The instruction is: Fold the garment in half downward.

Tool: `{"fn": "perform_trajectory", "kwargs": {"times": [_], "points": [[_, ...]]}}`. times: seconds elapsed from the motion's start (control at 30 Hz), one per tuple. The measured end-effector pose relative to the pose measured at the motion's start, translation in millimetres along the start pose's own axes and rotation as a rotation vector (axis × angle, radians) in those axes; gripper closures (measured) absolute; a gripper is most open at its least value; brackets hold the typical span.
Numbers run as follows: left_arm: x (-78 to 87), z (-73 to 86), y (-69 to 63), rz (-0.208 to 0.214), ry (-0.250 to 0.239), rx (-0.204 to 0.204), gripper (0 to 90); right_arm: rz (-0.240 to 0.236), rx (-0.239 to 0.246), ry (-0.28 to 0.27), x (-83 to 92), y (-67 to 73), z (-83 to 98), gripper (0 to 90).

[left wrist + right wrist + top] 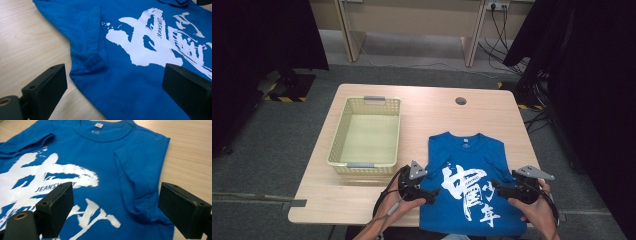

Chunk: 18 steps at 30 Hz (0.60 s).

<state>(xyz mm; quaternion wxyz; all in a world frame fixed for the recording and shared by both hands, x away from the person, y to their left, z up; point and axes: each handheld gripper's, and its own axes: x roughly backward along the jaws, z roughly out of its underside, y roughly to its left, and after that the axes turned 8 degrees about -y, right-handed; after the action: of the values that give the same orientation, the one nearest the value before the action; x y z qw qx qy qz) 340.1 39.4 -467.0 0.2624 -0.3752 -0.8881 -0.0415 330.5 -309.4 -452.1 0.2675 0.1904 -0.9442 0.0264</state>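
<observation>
Layout relative to the T-shirt (pixel 468 182): it lies flat on the worktop (pixel 432 102) at the near right, collar toward the far edge, both sleeves folded inward. The basket (pixel 367 134) stands to its left — just apart. The left gripper (pixel 428 196) and right gripper (pixel 498 186) flank its near half — one over each side edge.

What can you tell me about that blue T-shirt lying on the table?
The blue cotton-looking T-shirt lies flat, front up, on the light wooden table, collar away from the person. Large white brush-style characters and the small word JEANSWEST cover its chest. Both short sleeves are folded inward over the body, and a white label sits inside the ribbed collar. Its hem hangs slightly over the table's near edge. Nothing grips it.
</observation>
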Motion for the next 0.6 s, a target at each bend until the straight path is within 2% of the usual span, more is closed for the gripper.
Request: {"fn": "perform_trajectory", "kwargs": {"times": [0.07,0.1,0.37,0.4,0.6], "points": [[-4.8,-2.4,1.4,0.005,0.004,0.0,5.1,0.009,0.002,0.003,-3.2,-5.2,-3.1,13.7],[-9.0,-5.5,3.7,0.003,0.002,0.014,5.1,0.012,0.002,0.002,-4.5,-6.9,-4.1,13.9],[-20.8,-19.6,10.1,-0.014,-0.01,0.026,5.3,0.041,-0.004,0.025,-19.0,-21.9,-11.0,14.5],[-24.7,-22.3,12.5,-0.026,-0.009,0.025,5.4,0.042,0.0,0.027,-21.1,-23.2,-11.7,14.6],[-35.6,-30.6,14.8,-0.034,-0.003,0.028,5.7,0.034,-0.004,0.037,-32.1,-27.3,-16.9,15.6]]}}
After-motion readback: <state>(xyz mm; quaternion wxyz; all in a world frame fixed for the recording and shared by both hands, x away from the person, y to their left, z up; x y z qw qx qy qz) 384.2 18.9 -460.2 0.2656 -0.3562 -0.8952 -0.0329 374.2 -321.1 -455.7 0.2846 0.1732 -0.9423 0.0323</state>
